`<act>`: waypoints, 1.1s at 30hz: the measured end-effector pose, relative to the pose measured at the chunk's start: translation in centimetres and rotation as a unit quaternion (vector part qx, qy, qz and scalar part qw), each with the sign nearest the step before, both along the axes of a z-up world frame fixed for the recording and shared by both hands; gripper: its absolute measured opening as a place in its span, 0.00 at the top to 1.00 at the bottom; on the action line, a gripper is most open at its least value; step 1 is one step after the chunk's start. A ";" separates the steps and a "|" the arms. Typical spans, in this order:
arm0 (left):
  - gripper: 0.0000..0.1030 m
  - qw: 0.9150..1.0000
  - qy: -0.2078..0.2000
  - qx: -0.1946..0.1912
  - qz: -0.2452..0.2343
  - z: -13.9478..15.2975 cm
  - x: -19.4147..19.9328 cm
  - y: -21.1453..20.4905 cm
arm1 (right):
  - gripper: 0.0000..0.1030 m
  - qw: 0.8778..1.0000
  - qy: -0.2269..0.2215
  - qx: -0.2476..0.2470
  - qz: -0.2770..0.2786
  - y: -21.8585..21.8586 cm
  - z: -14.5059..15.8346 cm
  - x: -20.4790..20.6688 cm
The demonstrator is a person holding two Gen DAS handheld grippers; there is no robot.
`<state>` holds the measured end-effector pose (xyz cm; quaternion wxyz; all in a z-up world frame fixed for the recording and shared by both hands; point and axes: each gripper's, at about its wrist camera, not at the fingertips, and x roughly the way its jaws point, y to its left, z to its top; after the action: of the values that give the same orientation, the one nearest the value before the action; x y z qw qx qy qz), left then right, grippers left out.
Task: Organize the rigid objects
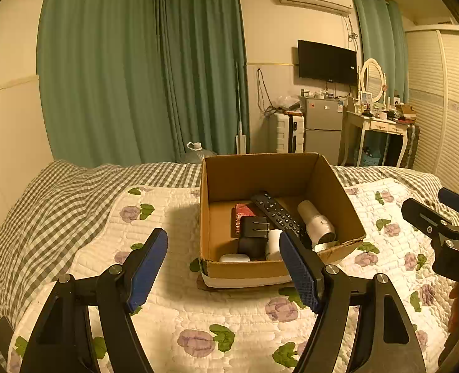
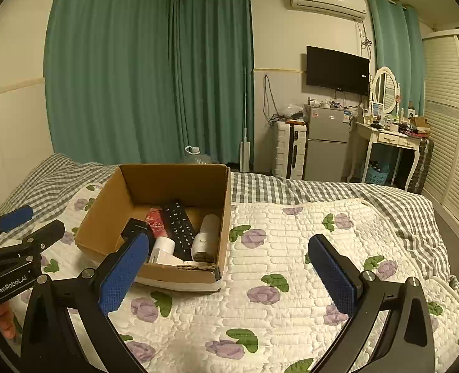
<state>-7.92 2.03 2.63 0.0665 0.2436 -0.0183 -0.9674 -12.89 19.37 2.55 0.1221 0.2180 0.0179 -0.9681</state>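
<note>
Box (image 1: 279,267) on quilt (image 2: 291,248) — remote (image 1: 277,214), black adapter (image 1: 254,233) inside.

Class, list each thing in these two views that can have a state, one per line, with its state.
Left tool: open, empty.
Right tool: open, empty.
Cardboard box: open-topped, upright on the quilt.
Remote control: lying in the box.
Black charger: in the box, prongs showing.
Television: screen dark.
Curtains: drawn.

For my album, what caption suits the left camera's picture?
Open left gripper faces a cardboard box holding a remote on a floral quilt.
</note>
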 end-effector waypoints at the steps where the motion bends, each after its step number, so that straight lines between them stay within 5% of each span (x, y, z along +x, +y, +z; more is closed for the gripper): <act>1: 0.25 1.000 0.000 0.000 0.001 0.0 0.0 0.0 | 0.00 1.000 0.000 0.000 -0.001 0.0 0.0 0.0; 33: 0.25 1.000 -0.007 0.005 -0.002 -0.2 0.0 0.5 | 0.00 1.000 -0.002 0.003 -0.003 -0.1 -0.4 0.0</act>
<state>-7.93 2.49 2.45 0.0634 0.2504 -0.0147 -0.9660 -12.87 19.29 2.18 0.1184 0.2201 0.0201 -0.9680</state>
